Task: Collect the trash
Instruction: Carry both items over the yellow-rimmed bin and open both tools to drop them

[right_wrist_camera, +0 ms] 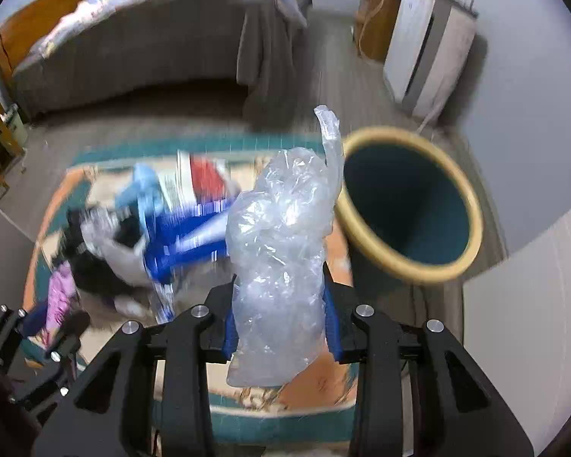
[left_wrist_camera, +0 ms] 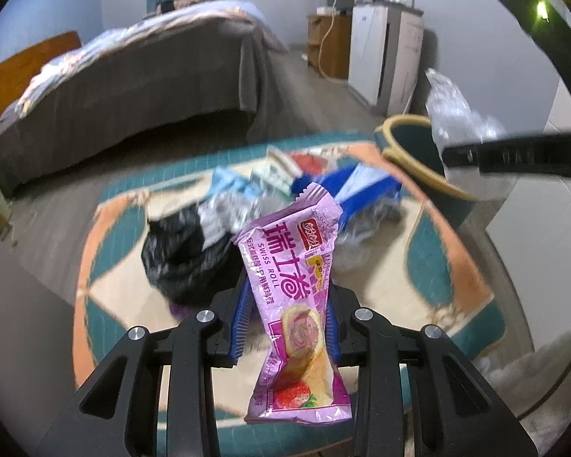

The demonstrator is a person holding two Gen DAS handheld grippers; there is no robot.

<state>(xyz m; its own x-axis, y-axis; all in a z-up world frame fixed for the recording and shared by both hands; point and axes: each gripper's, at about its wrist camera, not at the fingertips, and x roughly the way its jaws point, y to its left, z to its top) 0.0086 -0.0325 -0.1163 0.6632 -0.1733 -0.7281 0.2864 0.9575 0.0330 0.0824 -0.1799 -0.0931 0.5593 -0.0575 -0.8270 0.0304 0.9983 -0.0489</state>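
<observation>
My left gripper [left_wrist_camera: 287, 304] is shut on a pink Swiss roll wrapper [left_wrist_camera: 297, 297], which stands up between its blue pads above the rug. A crumpled clear plastic bag [right_wrist_camera: 281, 259] is clamped in my right gripper [right_wrist_camera: 281, 304], lifted over the rug. The right gripper and its clear bag [left_wrist_camera: 456, 114] also show at the right of the left wrist view. A teal bin with a tan rim [right_wrist_camera: 407, 205] stands open just right of the bag. The left gripper [right_wrist_camera: 38, 339] with the pink wrapper [right_wrist_camera: 59, 293] appears low on the left of the right wrist view.
A pile of litter lies on the patterned rug [left_wrist_camera: 430, 266]: a black bag [left_wrist_camera: 175, 251], blue and white packaging [right_wrist_camera: 194, 236], a red and white packet [right_wrist_camera: 198, 179]. A bed [left_wrist_camera: 133, 76] stands behind, a white cabinet [left_wrist_camera: 384, 49] at the back right.
</observation>
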